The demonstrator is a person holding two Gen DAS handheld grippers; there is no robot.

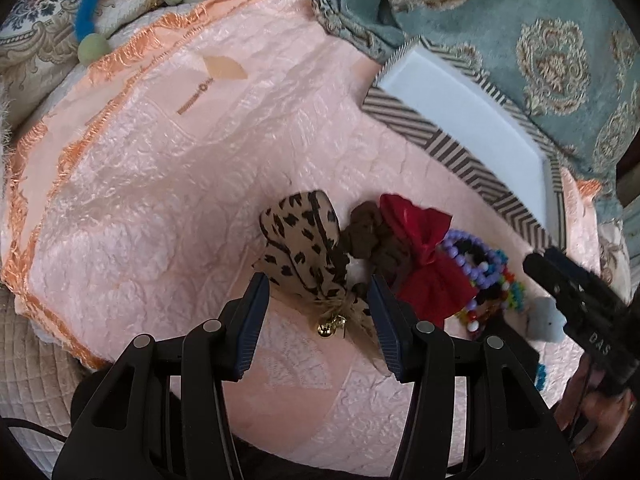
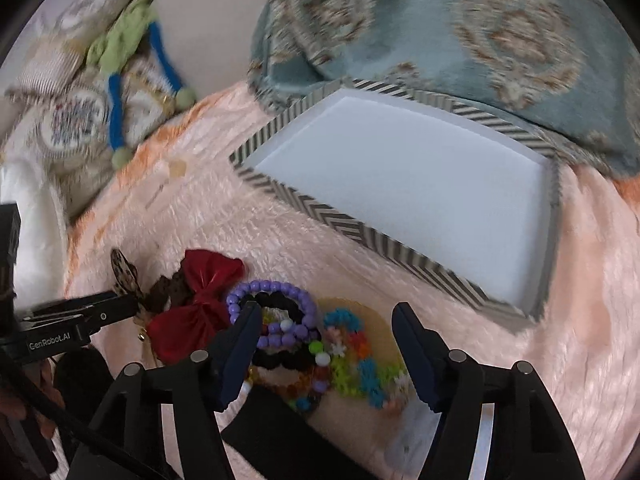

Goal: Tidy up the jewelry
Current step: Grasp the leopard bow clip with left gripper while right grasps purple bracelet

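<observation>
Pink quilt (image 1: 140, 208) carries a leopard bow (image 1: 304, 248) between the gaping left tool (image 1: 320, 300); right tool (image 2: 326, 320) parted above bead bracelets (image 2: 280, 320).

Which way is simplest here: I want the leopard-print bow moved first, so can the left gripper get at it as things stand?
Probably yes. The left gripper is open and the leopard-print bow lies right between its fingers, nothing on top. The brown scrunchie touches the bow's side and might get caught.

Pink quilt (image 2: 400, 280) (holding tray (image 2: 360, 236), accessories (image 2: 280, 320)).
</observation>
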